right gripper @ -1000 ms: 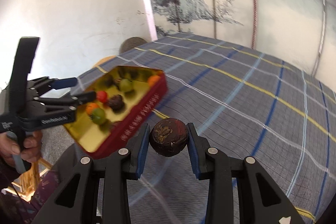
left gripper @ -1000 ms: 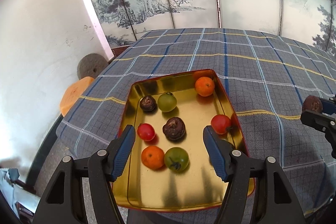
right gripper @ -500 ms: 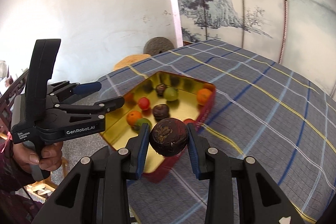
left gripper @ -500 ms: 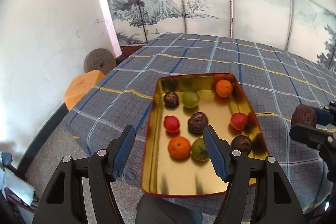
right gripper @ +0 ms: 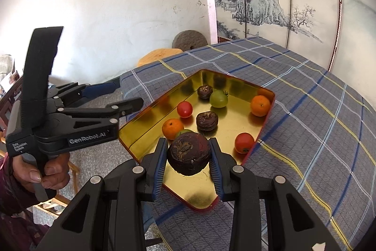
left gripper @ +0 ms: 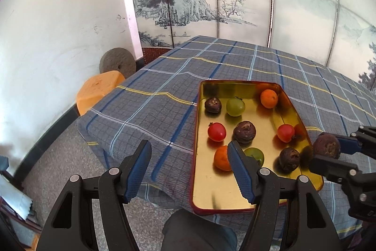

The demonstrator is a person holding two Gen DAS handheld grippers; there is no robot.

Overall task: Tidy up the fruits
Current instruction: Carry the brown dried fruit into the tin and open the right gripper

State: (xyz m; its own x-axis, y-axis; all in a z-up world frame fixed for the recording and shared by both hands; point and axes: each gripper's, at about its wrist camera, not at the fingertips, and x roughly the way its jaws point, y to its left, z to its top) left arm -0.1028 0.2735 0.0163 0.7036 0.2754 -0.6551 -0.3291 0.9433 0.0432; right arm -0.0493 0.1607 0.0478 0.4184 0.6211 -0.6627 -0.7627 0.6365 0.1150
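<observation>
Right gripper [right gripper: 188, 158] is clamping a dark wrinkled fruit [right gripper: 188, 156] between its blue pads and carrying it above the near end of the gold tray [right gripper: 145, 126], likely to add it to the fruit gathered there. Left gripper [left gripper: 189, 167] is hanging with jaws apart and nothing between them, beside the tray's left rim, apparently waiting. Tray is sitting at the corner of the checked tablecloth [right gripper: 317, 124], holding oranges, red and green tomatoes and more dark fruits. "GenRobot.AI" is showing on the left gripper's body; a smaller label nearby is reading "Data Acquisition System".
</observation>
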